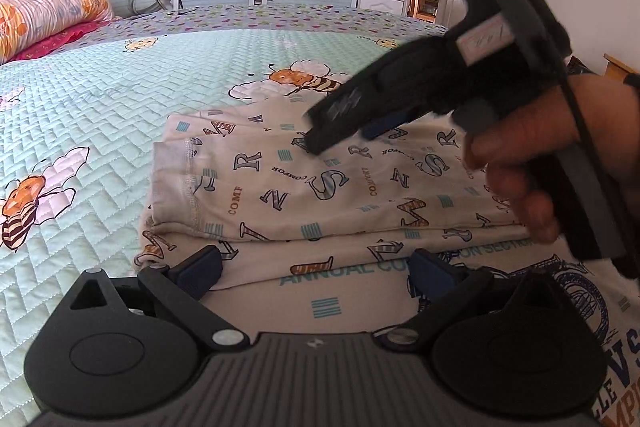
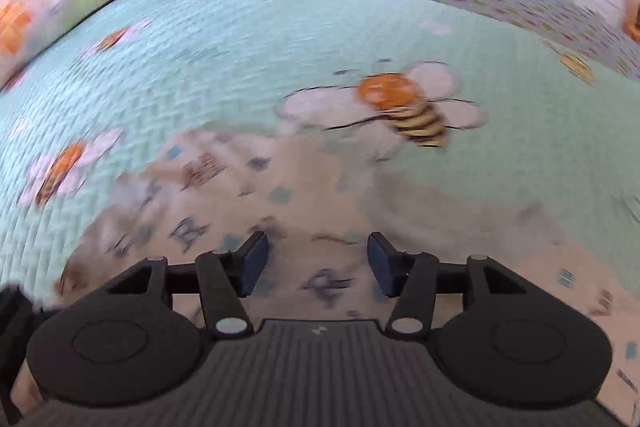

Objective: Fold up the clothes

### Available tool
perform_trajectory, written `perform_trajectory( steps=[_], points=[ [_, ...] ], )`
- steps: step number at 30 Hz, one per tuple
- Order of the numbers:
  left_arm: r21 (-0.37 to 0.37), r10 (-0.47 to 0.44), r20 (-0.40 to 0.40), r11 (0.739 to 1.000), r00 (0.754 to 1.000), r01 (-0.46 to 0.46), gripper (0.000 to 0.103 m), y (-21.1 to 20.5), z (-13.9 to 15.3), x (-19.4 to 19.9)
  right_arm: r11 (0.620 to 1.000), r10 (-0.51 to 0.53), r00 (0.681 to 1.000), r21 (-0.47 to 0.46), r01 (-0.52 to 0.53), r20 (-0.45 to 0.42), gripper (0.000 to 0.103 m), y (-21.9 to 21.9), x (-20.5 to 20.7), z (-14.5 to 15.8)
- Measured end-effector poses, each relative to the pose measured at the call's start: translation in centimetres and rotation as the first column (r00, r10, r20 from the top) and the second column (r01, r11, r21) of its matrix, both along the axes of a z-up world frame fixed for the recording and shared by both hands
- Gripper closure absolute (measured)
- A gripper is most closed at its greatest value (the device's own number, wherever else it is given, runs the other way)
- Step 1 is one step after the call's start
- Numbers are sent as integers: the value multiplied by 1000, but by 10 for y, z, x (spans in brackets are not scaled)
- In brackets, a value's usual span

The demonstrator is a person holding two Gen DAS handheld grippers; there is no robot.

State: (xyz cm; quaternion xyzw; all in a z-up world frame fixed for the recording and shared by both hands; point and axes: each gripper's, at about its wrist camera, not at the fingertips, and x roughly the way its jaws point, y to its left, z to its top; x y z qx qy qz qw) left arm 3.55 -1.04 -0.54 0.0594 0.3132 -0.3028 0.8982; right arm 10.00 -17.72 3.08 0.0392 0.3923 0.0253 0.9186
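**Pressing the fold flat before the next turn**

A cream garment printed with letters (image 1: 320, 183) lies folded on the bed (image 1: 120, 99), on its mint quilted cover with bees. In the left wrist view its upper layer ends in a neat straight edge running across the near side, and a stitched hem shows at the left end. Under that edge a second piece, a white garment with blue lettering (image 1: 400, 279), pokes out toward the camera; whether it is a separate shirt or part of the same set cannot be told.

The left gripper (image 1: 316, 271) hovers low at that near edge with its jaws spread wide and nothing between the pads. The right gripper (image 1: 340, 135), held in a person's hand (image 1: 516, 155), reaches over the top of the lettered garment from the right. In its own blurred view (image 2: 316, 263) the jaws stand about half open with only flat cloth beneath them, gripping nothing.

The step looks like smoothing or re-gripping for another fold. To do it well, I would bring the right gripper down at an outer edge rather than mid-panel, so it pinches all layers together and does not drag the top one askew. The left one should pin the near edge while the right one lifts. Thin jersey slides easily, so a slow, low arc keeps the stack square.
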Motion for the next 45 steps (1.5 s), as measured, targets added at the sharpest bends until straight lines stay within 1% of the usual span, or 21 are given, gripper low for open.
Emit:
perform_trajectory(
  steps=[2,4,6,8,9,10,12,15,18,21,22,23,25,29,32,34,35,37,39,42,45],
  points=[
    [-6,0,-1,1000,1000,0,0,1,0,0,995,-74,996,73,70,43,50,-24,-16,13],
    [-12,0,-2,1000,1000,0,0,2,0,0,994,-86,993,79,80,76,50,-43,-43,23],
    [-12,0,-1,1000,1000,0,0,1,0,-1,994,-106,993,19,105,55,50,-62,-72,19],
    [-10,0,-1,1000,1000,0,0,0,0,-1,989,-143,990,-26,143,2,71,-82,-103,6],
    [-8,0,0,1000,1000,0,0,0,0,0,987,-159,987,-34,159,-23,87,-92,-119,-2],
    [-3,0,1,1000,1000,0,0,0,0,0,986,-166,986,-25,165,-24,92,-100,-135,-7],
    [7,0,5,1000,1000,0,0,-2,0,0,985,-171,985,-12,171,7,97,-108,-167,-7],
    [18,1,9,1000,1000,-1,0,-3,0,0,982,-186,981,-13,187,47,95,-105,-191,1],
    [29,1,13,1000,1000,-1,0,-4,0,0,984,-175,980,-22,177,90,89,-95,-194,7],
    [30,2,12,1000,1000,-3,0,-3,0,0,988,-143,989,-53,145,39,88,-89,-183,-3],
    [29,4,11,1000,1000,-4,0,-3,1,0,988,-147,988,-51,149,42,89,-92,-184,-6],
    [14,5,10,1000,1000,-5,1,-1,5,-2,987,-151,988,-49,153,45,89,-94,-186,-9],
    [-28,9,9,1000,1000,-9,4,4,17,-8,984,-177,982,-21,179,67,88,-99,-196,-1],
    [-107,0,44,994,999,4,2,2,41,-11,987,-152,977,-23,157,147,85,-98,-209,15],
    [-77,-12,19,997,1000,14,2,-15,37,6,989,-148,983,-9,149,108,83,-97,-195,1],
    [-12,3,-46,1000,999,-4,2,-19,18,19,989,-142,987,-21,144,77,83,-96,-188,-14],
    [24,14,-82,1000,997,-12,3,-21,7,25,991,-130,987,-30,134,98,83,-96,-192,-18],
    [44,-19,-31,999,999,20,1,-16,1,13,990,-138,984,-21,142,116,83,-99,-202,-19],
    [48,-31,-24,998,999,32,0,-10,2,5,988,-151,981,-4,152,124,83,-104,-210,-20],
    [54,-3,-21,999,1000,4,1,-1,8,-1,986,-165,978,3,166,129,83,-105,-217,-16],
    [62,16,-14,998,1000,-15,1,4,17,-9,984,-161,974,-51,171,160,79,-87,-219,-3]
  ],
)
